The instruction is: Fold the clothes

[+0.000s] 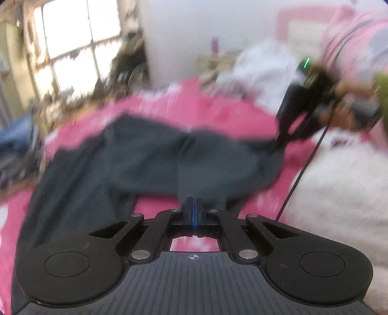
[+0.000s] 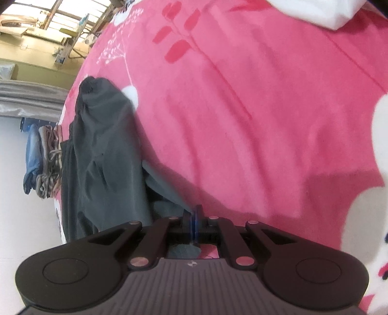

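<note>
A dark grey garment [image 1: 145, 157] lies spread and rumpled on the pink flowered bedspread [image 1: 218, 109]; the left wrist view is blurred. My left gripper [image 1: 194, 202] is shut, and the garment's near edge runs into its tips. At the garment's far right corner my right gripper [image 1: 281, 140] pinches the cloth, held by a person's hand [image 1: 349, 97]. In the right wrist view the right gripper [image 2: 193, 213] is shut on a thin edge of the same garment [image 2: 104, 145], which stretches away to the left over the bedspread [image 2: 242, 121].
A stack of folded clothes [image 2: 43, 157] sits at the bed's left edge beyond the garment. White fluffy bedding [image 1: 339, 181] lies on the right, and a black cable [image 1: 303, 169] hangs from the right gripper. White cloth [image 2: 327, 12] lies at the top right. A window and clutter stand behind the bed.
</note>
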`<state>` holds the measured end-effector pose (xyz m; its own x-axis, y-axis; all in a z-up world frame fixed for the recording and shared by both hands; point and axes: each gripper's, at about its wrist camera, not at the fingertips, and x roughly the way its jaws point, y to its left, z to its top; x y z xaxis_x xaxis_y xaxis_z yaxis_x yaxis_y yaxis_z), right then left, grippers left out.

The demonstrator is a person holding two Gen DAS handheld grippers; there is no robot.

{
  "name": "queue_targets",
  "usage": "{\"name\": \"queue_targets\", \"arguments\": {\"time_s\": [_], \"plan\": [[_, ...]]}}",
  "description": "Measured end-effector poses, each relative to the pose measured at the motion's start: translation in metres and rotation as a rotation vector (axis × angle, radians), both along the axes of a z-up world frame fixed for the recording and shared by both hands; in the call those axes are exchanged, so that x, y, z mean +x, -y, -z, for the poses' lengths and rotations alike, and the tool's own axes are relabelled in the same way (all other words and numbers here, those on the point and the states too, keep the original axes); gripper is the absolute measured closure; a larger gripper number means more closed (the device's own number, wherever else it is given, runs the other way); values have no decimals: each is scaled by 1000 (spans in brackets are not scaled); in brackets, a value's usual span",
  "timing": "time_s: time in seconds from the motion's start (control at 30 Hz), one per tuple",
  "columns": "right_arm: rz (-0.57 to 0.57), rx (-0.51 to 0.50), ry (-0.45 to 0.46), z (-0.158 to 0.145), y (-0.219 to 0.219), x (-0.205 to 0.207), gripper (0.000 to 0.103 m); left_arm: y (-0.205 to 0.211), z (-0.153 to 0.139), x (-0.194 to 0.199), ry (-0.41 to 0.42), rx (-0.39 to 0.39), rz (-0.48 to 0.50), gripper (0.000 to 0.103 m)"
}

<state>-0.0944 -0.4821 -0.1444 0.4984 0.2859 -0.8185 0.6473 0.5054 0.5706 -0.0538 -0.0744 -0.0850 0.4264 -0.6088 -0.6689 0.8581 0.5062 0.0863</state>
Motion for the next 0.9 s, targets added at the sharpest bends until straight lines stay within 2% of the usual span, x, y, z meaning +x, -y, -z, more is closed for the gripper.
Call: {"name": "queue_targets", "arguments": {"time_s": [0.07, 0.17, 0.27, 0.3, 0.33, 0.4, 0.47, 0.6, 0.67, 0.7, 0.77, 0.8, 0.83, 0.9], "plan": [[-44, -77, -3, -10, -5, 2, 93, 1, 9, 7, -69, 11, -26, 102], [-188, -322, 51, -48, -27, 6, 85, 1, 18, 20, -178, -6, -78, 97], [-428, -500, 180, -82, -69, 17, 83, 1, 23, 30, -256, -34, -92, 89], [-543, -545, 227, -90, -89, 23, 78, 2, 25, 33, -276, -42, -89, 86], [-654, -586, 266, -93, -109, 27, 69, 3, 27, 35, -297, -49, -86, 82], [-893, -683, 335, -95, -152, 35, 60, 5, 31, 39, -337, -63, -84, 78], [-1101, -769, 349, -85, -188, 40, 59, 6, 36, 43, -372, -76, -93, 71], [-1400, -892, 280, -51, -233, 53, 58, 7, 41, 48, -430, -119, -118, 62], [-1424, -910, 237, -38, -236, 59, 59, 9, 44, 52, -449, -132, -135, 60], [-1413, -900, 218, -33, -233, 61, 64, 11, 45, 55, -458, -136, -143, 59], [-1370, -884, 199, -29, -226, 65, 66, 16, 48, 60, -475, -143, -157, 59], [-1343, -882, 195, -29, -223, 66, 82, 19, 48, 63, -480, -145, -162, 59], [-1299, -887, 201, -31, -219, 65, 91, 21, 49, 66, -484, -145, -167, 59], [-1193, -892, 218, -40, -206, 60, 96, 27, 51, 69, -487, -141, -171, 59]]}}
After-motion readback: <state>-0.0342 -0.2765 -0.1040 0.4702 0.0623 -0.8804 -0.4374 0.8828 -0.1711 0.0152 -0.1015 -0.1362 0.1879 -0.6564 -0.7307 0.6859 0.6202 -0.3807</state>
